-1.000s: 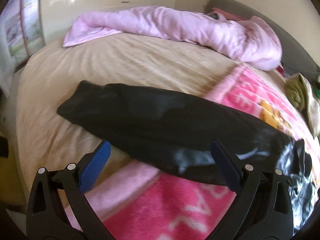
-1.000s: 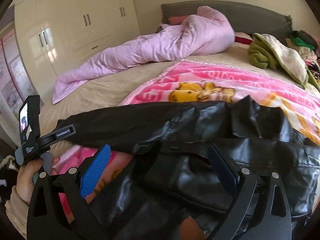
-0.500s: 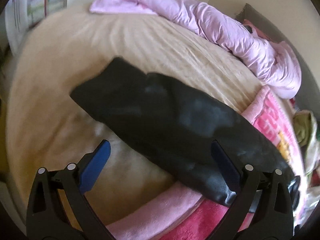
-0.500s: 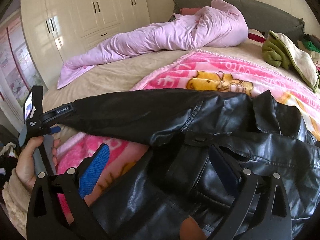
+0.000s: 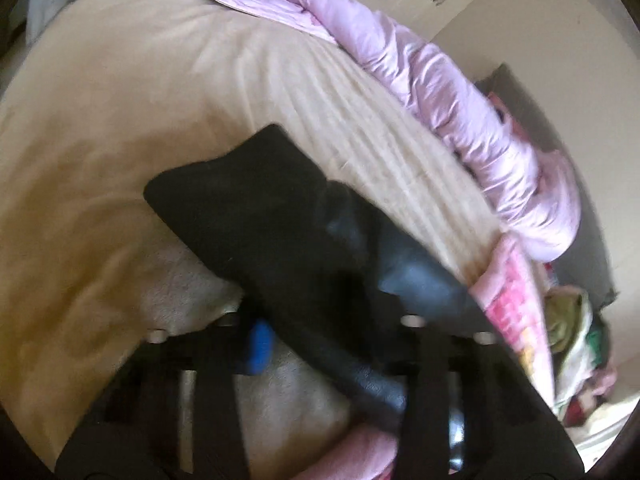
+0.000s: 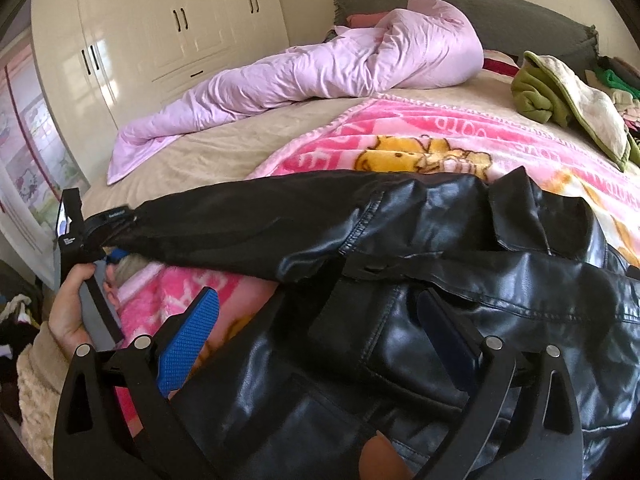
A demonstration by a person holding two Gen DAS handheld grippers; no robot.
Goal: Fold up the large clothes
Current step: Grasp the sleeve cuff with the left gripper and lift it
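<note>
You are looking across a bed (image 6: 224,148) covered by a beige sheet. A rumpled lilac duvet (image 6: 320,68) stretches along its far side up to the grey headboard (image 6: 520,16). A pink cartoon blanket (image 6: 440,140) lies spread over the near right part of the sheet. At the right edge you see a green and cream garment (image 6: 560,96) heaped by a pile of other clothes (image 6: 616,80). Cream wardrobe doors (image 6: 180,28) stand behind the bed on the left.
</note>
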